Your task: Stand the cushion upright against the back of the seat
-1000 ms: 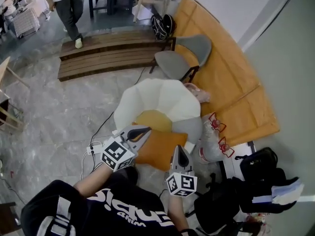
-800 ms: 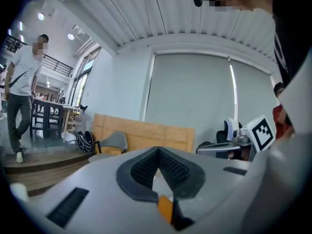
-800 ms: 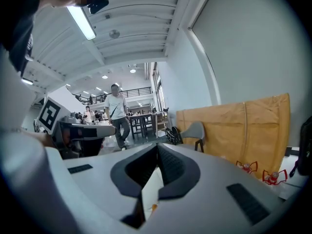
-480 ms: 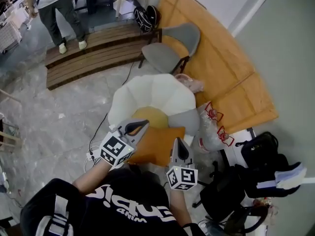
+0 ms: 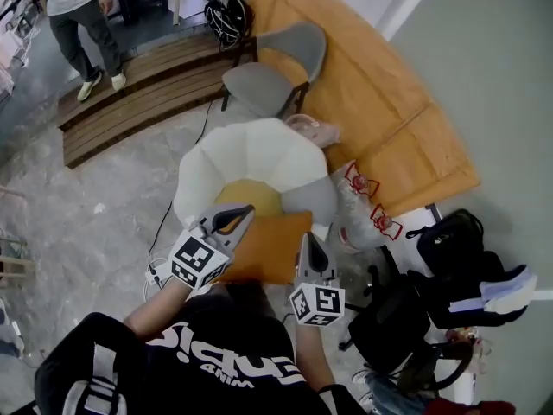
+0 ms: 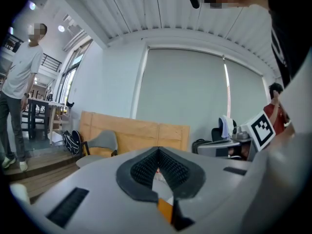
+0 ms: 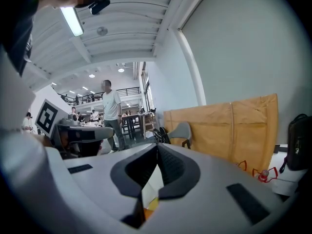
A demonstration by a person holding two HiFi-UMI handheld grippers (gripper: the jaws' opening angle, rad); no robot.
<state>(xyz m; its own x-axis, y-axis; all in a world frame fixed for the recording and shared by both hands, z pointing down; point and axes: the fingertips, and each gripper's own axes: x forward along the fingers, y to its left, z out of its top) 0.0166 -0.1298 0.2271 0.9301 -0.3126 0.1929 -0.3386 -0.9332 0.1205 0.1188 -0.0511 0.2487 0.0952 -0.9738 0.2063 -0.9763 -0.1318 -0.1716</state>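
Note:
An orange cushion (image 5: 263, 247) hangs flat over the front of a cream shell-shaped armchair (image 5: 251, 154) with a yellow seat (image 5: 246, 195). My left gripper (image 5: 240, 212) is shut on the cushion's left edge, and my right gripper (image 5: 309, 239) is shut on its right edge. In the left gripper view the jaws (image 6: 158, 152) are closed, with a sliver of orange cushion (image 6: 165, 209) showing below them. The right gripper view shows the same: closed jaws (image 7: 157, 147) above a bit of orange cushion (image 7: 152, 204). My body hides the cushion's near edge.
A grey chair (image 5: 268, 80) stands beyond the armchair, in front of leaning plywood boards (image 5: 380, 102). A wooden platform (image 5: 138, 85) with a person (image 5: 73, 7) on it lies at the far left. Plastic bags (image 5: 359, 210) and black backpacks (image 5: 449, 249) crowd the right. A power strip (image 5: 155, 271) lies at the left.
Both grippers have carried the cushion forward, so it covers more of the yellow seat. The person in the background has walked left.

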